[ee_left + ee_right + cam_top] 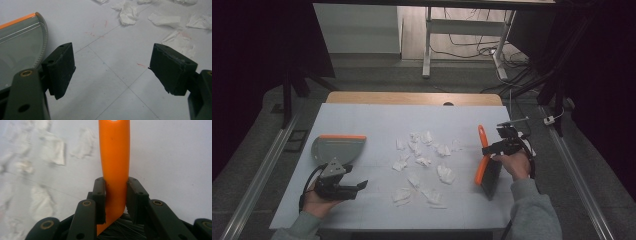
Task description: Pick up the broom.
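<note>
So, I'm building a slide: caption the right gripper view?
Right gripper jaws clamp the orange brush handle, torn paper scraps blurred on the white table.

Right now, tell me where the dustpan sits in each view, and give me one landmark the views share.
High view: the dustpan lies left of the middle, just beyond the left gripper.
Left gripper view: its grey pan and orange edge are at the far left, beside the left jaw.
Right gripper view: not in this picture.
Shared landmark: the torn paper scraps.

Dim room; grey floor (377, 75); white desk legs (427, 45); cables (472, 47).
</note>
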`<state>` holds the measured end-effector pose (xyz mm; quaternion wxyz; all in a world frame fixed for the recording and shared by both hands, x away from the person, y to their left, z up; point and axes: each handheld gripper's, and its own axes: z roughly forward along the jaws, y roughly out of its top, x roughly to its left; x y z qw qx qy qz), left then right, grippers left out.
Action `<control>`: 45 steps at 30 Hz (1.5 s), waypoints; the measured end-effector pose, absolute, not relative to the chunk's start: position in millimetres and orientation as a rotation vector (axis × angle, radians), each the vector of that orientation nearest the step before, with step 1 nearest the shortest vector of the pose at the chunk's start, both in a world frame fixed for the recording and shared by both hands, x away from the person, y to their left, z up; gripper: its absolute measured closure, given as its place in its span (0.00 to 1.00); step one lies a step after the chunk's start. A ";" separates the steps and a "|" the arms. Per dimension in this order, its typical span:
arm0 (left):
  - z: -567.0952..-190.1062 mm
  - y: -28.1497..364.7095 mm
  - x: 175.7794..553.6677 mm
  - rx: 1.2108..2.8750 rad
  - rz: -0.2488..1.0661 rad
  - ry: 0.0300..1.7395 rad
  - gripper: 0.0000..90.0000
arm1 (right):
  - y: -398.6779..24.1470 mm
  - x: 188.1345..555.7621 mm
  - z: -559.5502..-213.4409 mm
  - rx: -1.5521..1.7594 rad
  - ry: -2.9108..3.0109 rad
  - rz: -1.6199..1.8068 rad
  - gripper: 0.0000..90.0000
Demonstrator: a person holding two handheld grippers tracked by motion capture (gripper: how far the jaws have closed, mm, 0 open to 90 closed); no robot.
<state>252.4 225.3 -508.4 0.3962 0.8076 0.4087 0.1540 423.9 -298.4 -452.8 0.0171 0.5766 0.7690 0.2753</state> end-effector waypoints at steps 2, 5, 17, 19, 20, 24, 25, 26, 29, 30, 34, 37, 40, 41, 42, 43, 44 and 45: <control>-508.7 224.8 253.0 2.046 0.390 1.038 0.23 | -300.8 421.0 -450.9 1.779 2.383 0.892 0.79; -509.2 224.6 254.0 2.051 0.392 1.044 0.23 | -306.4 412.8 -445.4 1.726 2.369 1.011 0.79; -509.4 224.3 255.4 2.045 0.406 1.053 0.24 | -294.0 397.6 -427.1 1.555 2.332 1.299 0.79; -509.2 224.1 255.6 2.042 0.408 1.056 0.24 | -290.7 395.6 -425.6 1.530 2.329 1.325 0.79; -509.2 224.1 255.6 2.042 0.408 1.056 0.24 | -289.3 395.1 -425.4 1.522 2.331 1.338 0.79; -508.3 222.8 255.4 2.036 0.425 1.060 0.24 | -283.2 392.0 -425.3 1.492 2.315 1.426 0.79; -508.1 222.5 255.4 2.035 0.427 1.060 0.24 | -281.3 390.7 -424.9 1.485 2.307 1.439 0.79; -507.9 221.7 255.6 2.035 0.429 1.061 0.24 | -279.3 389.5 -424.2 1.475 2.303 1.457 0.79; -507.5 220.1 256.5 2.036 0.430 1.061 0.24 | -273.5 386.0 -420.4 1.442 2.290 1.519 0.79; -507.3 219.4 256.8 2.038 0.432 1.059 0.24 | -271.5 384.9 -418.6 1.430 2.282 1.538 0.79; -506.1 216.5 256.7 2.038 0.441 1.054 0.24 | -262.1 381.7 -415.7 1.398 2.261 1.612 0.79; -504.7 214.0 257.0 2.037 0.447 1.049 0.24 | -253.7 379.8 -416.7 1.376 2.247 1.642 0.79; -503.7 211.0 257.8 2.039 0.448 1.045 0.25 | -247.0 378.9 -419.2 1.365 2.236 1.679 0.79; -503.5 210.1 258.1 2.041 0.451 1.042 0.25 | -245.0 378.5 -419.2 1.356 2.235 1.669 0.79; -503.4 209.2 258.3 2.043 0.453 1.040 0.25 | -243.5 378.0 -419.1 1.350 2.232 1.662 0.79; -503.3 208.5 258.6 2.044 0.452 1.038 0.25 | -242.6 377.8 -419.6 1.349 2.232 1.667 0.79; -503.3 207.8 259.0 2.045 0.453 1.039 0.25 | -241.7 378.0 -420.2 1.353 2.237 1.677 0.79; -503.2 207.3 259.4 2.046 0.451 1.037 0.25 | -240.8 377.9 -421.0 1.354 2.235 1.685 0.79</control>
